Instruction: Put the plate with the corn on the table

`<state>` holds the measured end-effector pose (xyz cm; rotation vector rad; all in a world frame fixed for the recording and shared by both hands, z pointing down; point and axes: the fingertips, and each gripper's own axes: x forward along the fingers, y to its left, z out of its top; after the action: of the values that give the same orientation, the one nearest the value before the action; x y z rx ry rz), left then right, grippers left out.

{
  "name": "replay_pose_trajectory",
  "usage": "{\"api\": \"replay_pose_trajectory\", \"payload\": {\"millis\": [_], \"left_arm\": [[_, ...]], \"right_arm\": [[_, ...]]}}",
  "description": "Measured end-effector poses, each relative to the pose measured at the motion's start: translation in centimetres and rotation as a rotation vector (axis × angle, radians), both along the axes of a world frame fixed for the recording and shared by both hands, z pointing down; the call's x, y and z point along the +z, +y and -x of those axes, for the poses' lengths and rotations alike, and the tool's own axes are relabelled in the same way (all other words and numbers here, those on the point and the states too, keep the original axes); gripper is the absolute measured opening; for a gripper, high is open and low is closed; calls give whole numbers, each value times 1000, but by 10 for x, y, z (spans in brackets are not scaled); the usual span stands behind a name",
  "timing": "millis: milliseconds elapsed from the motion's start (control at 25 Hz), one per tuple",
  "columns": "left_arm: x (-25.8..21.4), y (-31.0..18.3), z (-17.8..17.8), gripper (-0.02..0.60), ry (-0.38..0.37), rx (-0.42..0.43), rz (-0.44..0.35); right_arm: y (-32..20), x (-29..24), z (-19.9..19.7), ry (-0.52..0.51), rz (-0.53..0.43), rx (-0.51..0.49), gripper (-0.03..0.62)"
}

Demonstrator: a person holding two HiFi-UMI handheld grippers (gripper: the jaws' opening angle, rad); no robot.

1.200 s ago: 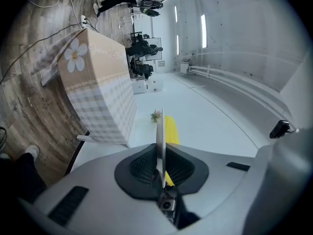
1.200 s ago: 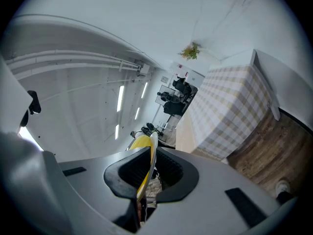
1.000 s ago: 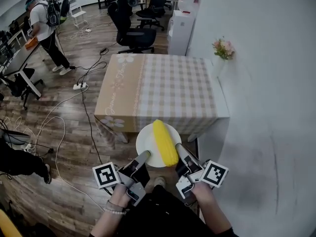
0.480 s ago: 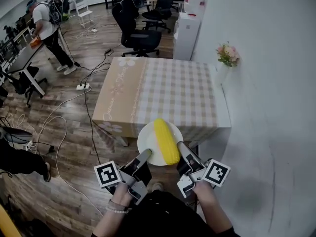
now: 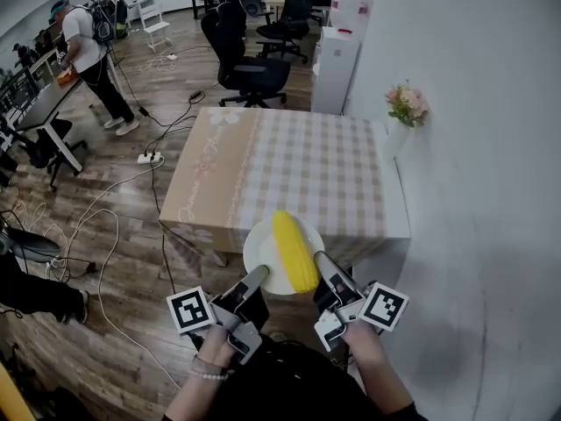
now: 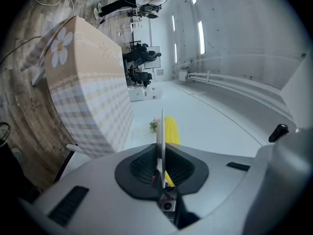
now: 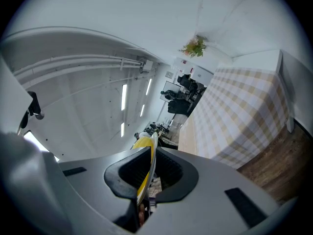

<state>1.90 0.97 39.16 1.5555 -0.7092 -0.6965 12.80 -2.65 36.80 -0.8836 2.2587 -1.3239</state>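
Note:
A white plate [image 5: 257, 251] carries a yellow corn cob [image 5: 294, 251] and hangs in the air at the near edge of the checked-cloth table [image 5: 298, 169]. My left gripper [image 5: 258, 276] is shut on the plate's near-left rim. My right gripper [image 5: 320, 263] is shut on its near-right rim beside the cob. In the left gripper view the plate's rim [image 6: 160, 136] stands edge-on between the pads of the left gripper [image 6: 160, 168], with the corn [image 6: 171, 130] behind it. In the right gripper view, the right gripper [image 7: 149, 173] pinches the rim [image 7: 152, 153] next to the corn [image 7: 142, 143].
A vase of pink flowers [image 5: 405, 105] stands at the table's far right corner against the white wall. Office chairs [image 5: 250, 64] and a white cabinet [image 5: 337, 55] lie beyond the table. Cables [image 5: 131, 191] trail over the wooden floor at the left, where a person [image 5: 88, 51] stands by desks.
Both grippers have carried the plate forward towards the table. The table sits closer and the plate's far rim now overlaps its near edge. The grips are unchanged.

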Motion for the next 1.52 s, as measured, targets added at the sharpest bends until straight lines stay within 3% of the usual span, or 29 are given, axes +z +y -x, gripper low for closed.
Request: {"api": "replay_pose_trajectory", "payload": {"millis": [840,1520], "left_arm": [[10,-18,7,38,-16,-11,28],[38,-104,26,37,-53,20,72]], "right_arm": [[-21,10,7,0,25,-14,60],[-105,40,26,27,73,-13,60]]}}
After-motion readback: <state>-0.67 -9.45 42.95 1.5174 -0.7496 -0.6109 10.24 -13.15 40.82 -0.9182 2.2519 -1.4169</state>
